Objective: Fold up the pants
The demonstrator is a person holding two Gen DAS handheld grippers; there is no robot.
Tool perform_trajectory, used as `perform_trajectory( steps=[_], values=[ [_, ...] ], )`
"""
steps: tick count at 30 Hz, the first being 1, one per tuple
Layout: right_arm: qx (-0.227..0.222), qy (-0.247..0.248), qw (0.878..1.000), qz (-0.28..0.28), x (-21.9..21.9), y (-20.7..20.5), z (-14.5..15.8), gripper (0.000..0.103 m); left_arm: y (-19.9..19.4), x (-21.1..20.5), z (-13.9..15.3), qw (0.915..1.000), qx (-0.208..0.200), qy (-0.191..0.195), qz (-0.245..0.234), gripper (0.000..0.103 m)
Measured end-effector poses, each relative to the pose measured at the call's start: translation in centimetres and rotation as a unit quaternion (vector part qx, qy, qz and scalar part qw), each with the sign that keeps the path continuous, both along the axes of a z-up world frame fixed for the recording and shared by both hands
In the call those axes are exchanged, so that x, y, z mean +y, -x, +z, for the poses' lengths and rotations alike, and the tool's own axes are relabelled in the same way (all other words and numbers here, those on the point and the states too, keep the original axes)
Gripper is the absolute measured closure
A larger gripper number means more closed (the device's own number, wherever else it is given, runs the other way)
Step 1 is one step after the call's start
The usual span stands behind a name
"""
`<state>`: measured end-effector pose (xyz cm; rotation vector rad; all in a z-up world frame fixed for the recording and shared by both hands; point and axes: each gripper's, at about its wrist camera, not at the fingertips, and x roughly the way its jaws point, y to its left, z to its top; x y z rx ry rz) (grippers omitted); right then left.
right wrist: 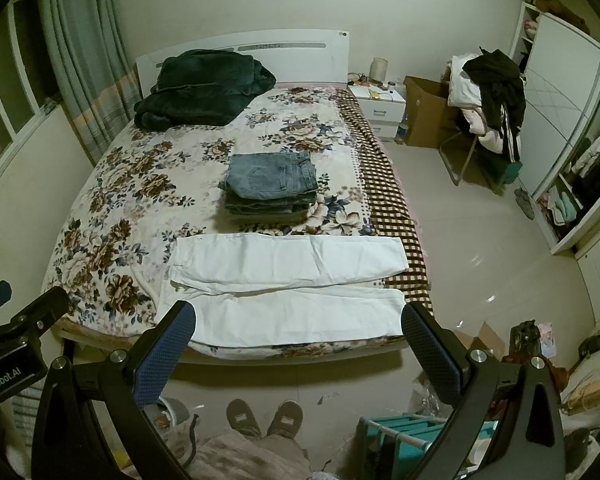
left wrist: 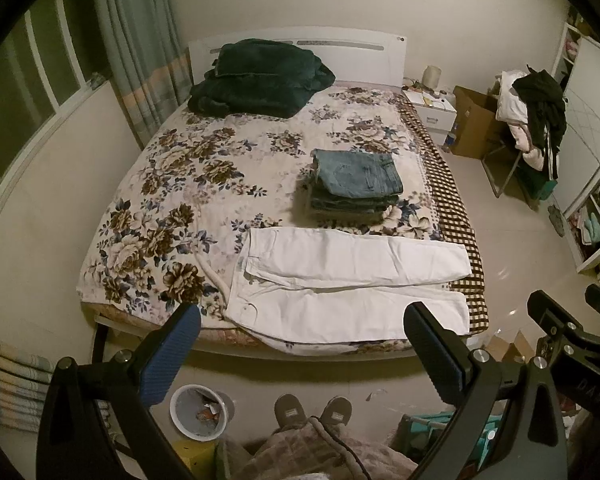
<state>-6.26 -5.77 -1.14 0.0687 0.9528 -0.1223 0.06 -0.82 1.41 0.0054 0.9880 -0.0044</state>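
Observation:
White pants [left wrist: 352,280] lie flat along the near edge of the floral bed [left wrist: 172,200], waist to the left, both legs stretched right side by side. They also show in the right wrist view [right wrist: 288,284]. My left gripper [left wrist: 302,320] is open and empty, held above the floor in front of the bed, short of the pants. My right gripper [right wrist: 298,318] is open and empty at about the same height, beside the left one. Neither touches the pants.
A stack of folded jeans [left wrist: 356,184] sits behind the pants. A dark green blanket [left wrist: 260,76] lies by the headboard. A white bin [left wrist: 198,412] and my feet [left wrist: 312,410] are on the floor. A clothes-laden chair [right wrist: 488,96], boxes and a wardrobe stand right.

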Motion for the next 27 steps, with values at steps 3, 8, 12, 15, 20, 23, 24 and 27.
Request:
perform_trajectory(
  steps=[3,8,12,15,20,23,24,27],
  values=[
    [0.000,0.000,1.000,0.000,0.05,-0.03,0.01,0.000,-0.08,0.06,-0.01,1.0000,0.001,-0.001,-0.001,0.000],
    [0.000,0.000,1.000,-0.001,0.05,-0.04,0.05,0.000,-0.08,0.05,0.08,1.0000,0.000,-0.002,-0.002,0.000],
    [0.001,0.000,1.000,-0.001,0.03,0.02,0.09,0.000,-0.01,0.12,-0.02,1.0000,0.000,-0.002,-0.003,0.000],
    [0.000,0.001,1.000,-0.001,0.13,0.03,-0.01,0.000,0.00,0.18,-0.05,1.0000,0.001,0.000,-0.002,0.000],
    [0.000,0.000,1.000,-0.001,0.19,0.09,-0.02,0.000,-0.01,0.23,-0.06,1.0000,0.000,0.000,-0.002,0.000],
    [0.000,0.000,1.000,-0.001,0.23,0.07,-0.06,0.000,-0.01,0.26,-0.06,1.0000,0.001,0.000,-0.002,0.000],
    [0.000,0.000,1.000,-0.001,0.25,0.04,-0.09,0.000,-0.01,0.30,-0.04,1.0000,0.000,0.000,-0.002,0.000],
    [0.002,-0.002,1.000,0.001,0.41,0.13,-0.18,0.000,0.03,0.40,0.07,1.0000,0.001,0.000,-0.002,0.000]
  ],
)
